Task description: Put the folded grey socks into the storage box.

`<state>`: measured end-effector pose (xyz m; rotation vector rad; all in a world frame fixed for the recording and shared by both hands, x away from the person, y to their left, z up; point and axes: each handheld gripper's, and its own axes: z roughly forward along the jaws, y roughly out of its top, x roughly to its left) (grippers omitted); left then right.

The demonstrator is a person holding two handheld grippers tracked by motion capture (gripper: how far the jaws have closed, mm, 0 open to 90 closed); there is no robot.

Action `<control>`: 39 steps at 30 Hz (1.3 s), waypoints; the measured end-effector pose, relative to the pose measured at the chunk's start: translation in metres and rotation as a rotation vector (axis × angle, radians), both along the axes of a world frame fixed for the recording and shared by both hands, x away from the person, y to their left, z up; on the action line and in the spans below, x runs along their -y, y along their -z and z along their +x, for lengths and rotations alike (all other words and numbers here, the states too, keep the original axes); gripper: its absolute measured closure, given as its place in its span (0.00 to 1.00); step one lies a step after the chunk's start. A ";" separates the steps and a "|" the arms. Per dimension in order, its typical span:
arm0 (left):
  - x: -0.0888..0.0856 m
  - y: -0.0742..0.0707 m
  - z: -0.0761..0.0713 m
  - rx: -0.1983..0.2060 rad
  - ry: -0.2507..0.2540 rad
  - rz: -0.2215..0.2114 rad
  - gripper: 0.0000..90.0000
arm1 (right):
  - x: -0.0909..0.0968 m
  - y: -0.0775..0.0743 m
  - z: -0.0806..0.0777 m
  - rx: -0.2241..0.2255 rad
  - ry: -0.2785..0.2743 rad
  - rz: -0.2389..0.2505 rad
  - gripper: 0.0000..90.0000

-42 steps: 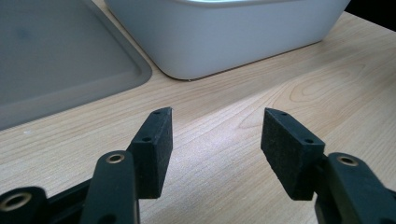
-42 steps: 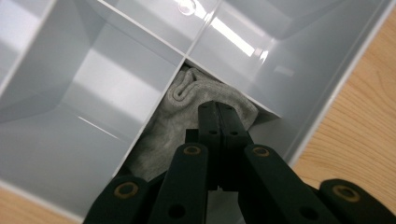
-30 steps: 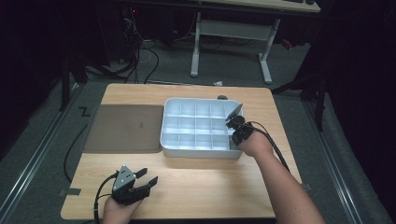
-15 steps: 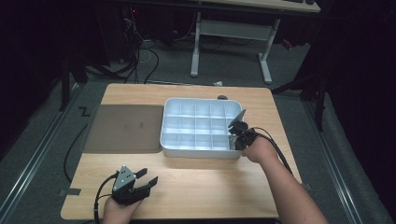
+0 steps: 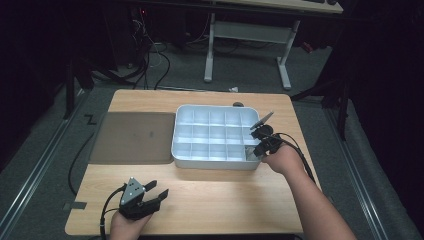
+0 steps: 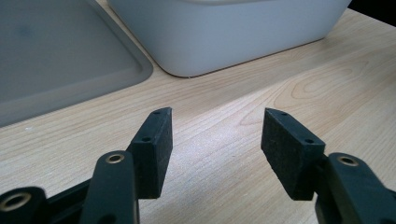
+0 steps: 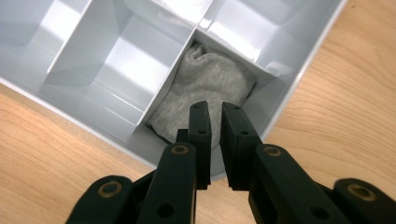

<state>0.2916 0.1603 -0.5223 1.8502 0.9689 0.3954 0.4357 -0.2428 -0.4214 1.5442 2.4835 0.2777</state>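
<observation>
One crumpled grey cloth (image 7: 205, 91) lay in the corner compartment of the white plastic divided tray (image 7: 107, 60), frame centre. Right tool (image 7: 215, 120) hovered above, jaws just opening, slightly parted, empty.

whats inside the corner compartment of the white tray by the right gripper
A crumpled grey cloth lies in that corner compartment of the white tray. The right gripper, slightly parted, covers the cloth's near edge, and the compartment floor under it is hidden.

Pale grey cloth (image 7: 205, 88), white divided tray (image 5: 186, 156), light woodgrain table (image 5: 235, 195), black claws
</observation>
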 end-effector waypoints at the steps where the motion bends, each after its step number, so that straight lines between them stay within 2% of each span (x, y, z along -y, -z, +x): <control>1: 0.000 0.000 0.000 -0.001 0.001 0.002 0.49 | 0.001 -0.002 -0.001 0.009 0.002 0.010 0.92; 9: 0.000 0.001 0.001 -0.007 -0.006 0.002 0.49 | 0.009 -0.012 -0.007 0.042 0.011 0.048 0.87; 18: 0.000 0.002 0.001 -0.009 -0.006 0.012 0.49 | 0.011 -0.008 -0.010 0.084 0.010 0.099 0.80; 21: 0.000 0.003 0.001 -0.009 -0.007 0.013 0.49 | 0.010 -0.009 -0.016 0.122 -0.002 0.109 0.78; 22: 0.000 0.003 0.001 -0.009 -0.007 0.013 0.49 | 0.010 -0.009 -0.016 0.122 -0.002 0.109 0.78; 23: 0.000 0.003 0.002 -0.010 -0.006 0.014 0.49 | 0.010 -0.010 -0.019 0.136 -0.003 0.135 0.78; 24: 0.001 0.003 0.002 -0.010 -0.006 0.015 0.49 | 0.012 -0.011 -0.024 0.169 0.002 0.161 0.76; 26: 0.001 0.003 0.002 -0.012 -0.004 0.017 0.49 | 0.012 -0.011 -0.027 0.181 0.005 0.163 0.74; 27: 0.002 0.003 0.001 -0.010 -0.002 0.020 0.49 | 0.013 -0.010 -0.034 0.223 -0.007 0.146 0.72; 28: 0.002 0.003 0.001 -0.010 -0.001 0.022 0.49 | 0.015 -0.009 -0.037 0.229 0.002 0.170 0.71; 31: 0.003 0.004 0.001 -0.009 0.000 0.024 0.49 | 0.019 -0.006 -0.044 0.253 0.003 0.173 0.68; 33: 0.004 0.004 0.001 -0.008 0.000 0.027 0.49 | 0.024 -0.004 -0.048 0.261 0.020 0.199 0.66; 34: 0.004 0.004 0.001 -0.007 0.000 0.028 0.49 | 0.025 -0.003 -0.051 0.271 0.015 0.193 0.64; 35: 0.004 0.004 0.001 -0.006 -0.003 0.029 0.48 | 0.027 -0.002 -0.054 0.286 0.011 0.208 0.63; 38: 0.004 0.003 0.001 -0.006 -0.006 0.032 0.46 | 0.030 0.001 -0.060 0.295 0.007 0.228 0.61; 39: 0.003 0.003 0.002 -0.005 -0.010 0.031 0.46 | 0.031 0.004 -0.066 0.326 -0.009 0.248 0.60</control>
